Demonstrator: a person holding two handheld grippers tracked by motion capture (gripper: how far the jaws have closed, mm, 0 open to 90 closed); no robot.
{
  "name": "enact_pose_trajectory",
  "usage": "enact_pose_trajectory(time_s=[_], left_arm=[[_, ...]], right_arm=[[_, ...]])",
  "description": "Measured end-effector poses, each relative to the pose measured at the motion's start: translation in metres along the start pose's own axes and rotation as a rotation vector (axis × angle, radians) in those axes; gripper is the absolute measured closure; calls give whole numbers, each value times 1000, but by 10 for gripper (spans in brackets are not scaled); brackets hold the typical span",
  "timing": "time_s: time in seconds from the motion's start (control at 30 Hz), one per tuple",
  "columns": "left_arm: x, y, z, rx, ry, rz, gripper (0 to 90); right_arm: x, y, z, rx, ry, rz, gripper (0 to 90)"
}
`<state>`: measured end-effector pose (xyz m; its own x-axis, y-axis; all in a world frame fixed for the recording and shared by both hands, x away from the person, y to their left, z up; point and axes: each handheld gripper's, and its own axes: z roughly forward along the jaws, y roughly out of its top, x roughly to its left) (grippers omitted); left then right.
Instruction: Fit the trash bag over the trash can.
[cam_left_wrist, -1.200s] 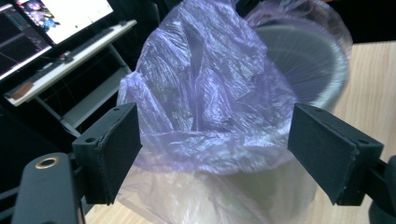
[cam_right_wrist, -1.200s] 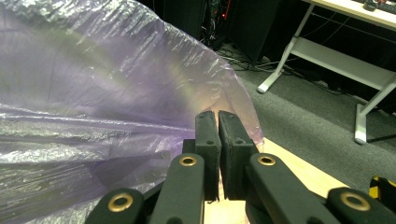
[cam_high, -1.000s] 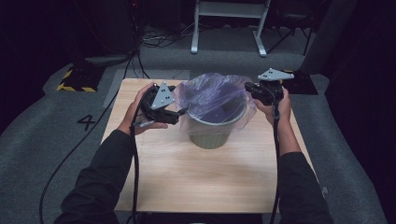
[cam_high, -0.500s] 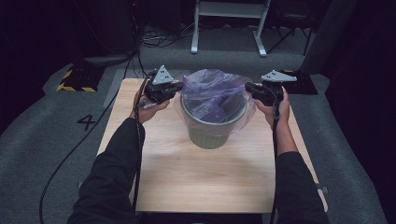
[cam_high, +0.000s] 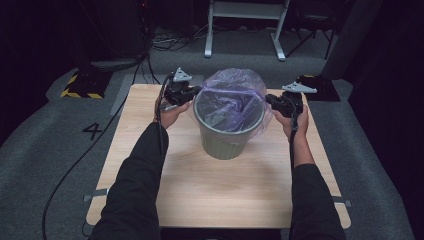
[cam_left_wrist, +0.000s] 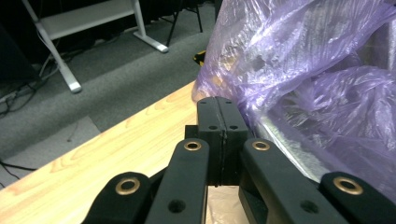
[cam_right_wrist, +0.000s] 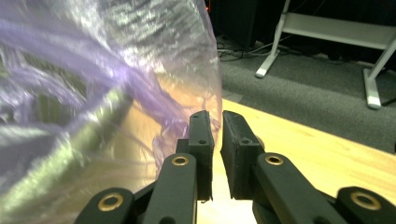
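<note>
The pale wooden rectangular worktop (cam_high: 225, 190) carries everything, and both tongs sit over its far half. Between the two tongs stands the round grey-green plastic waste bin (cam_high: 226, 135), upright, near the middle of the far part of the worktop. A translucent purple plastic bag liner (cam_high: 235, 92) fills the bin's mouth and billows above the rim, spilling over the edge on both sides.

The left tongs (cam_high: 192, 92) are at the bin's left rim, just beside the liner. In the left gripper view their black jaws are pressed flat together, with the purple film (cam_left_wrist: 299, 70) lying just to their right; whether any film is pinched between them cannot be told.

The right tongs (cam_high: 270, 99) are at the bin's right rim. In the right gripper view their jaws stand a narrow gap apart, the liner (cam_right_wrist: 107, 65) against the left jaw's outer side.
</note>
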<state>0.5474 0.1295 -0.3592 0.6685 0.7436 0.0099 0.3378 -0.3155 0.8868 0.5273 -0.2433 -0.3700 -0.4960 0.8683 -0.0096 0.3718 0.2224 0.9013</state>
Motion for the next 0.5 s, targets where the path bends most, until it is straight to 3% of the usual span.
enact_pose_trajectory(time_s=[0.13,0.3,0.4,0.5], left_arm=[[2,-7,12,51,6,-28,899],[6,-21,19,35,-62,-103,898],[4,-31,24,68,-67,-89,898],[2,-42,26,62,-114,-123,898]], right_arm=[[4,-6,7,44,-4,-21,900],[4,-17,11,35,49,-8,900],[4,-25,12,34,66,3,900],[5,-31,10,23,95,9,900]])
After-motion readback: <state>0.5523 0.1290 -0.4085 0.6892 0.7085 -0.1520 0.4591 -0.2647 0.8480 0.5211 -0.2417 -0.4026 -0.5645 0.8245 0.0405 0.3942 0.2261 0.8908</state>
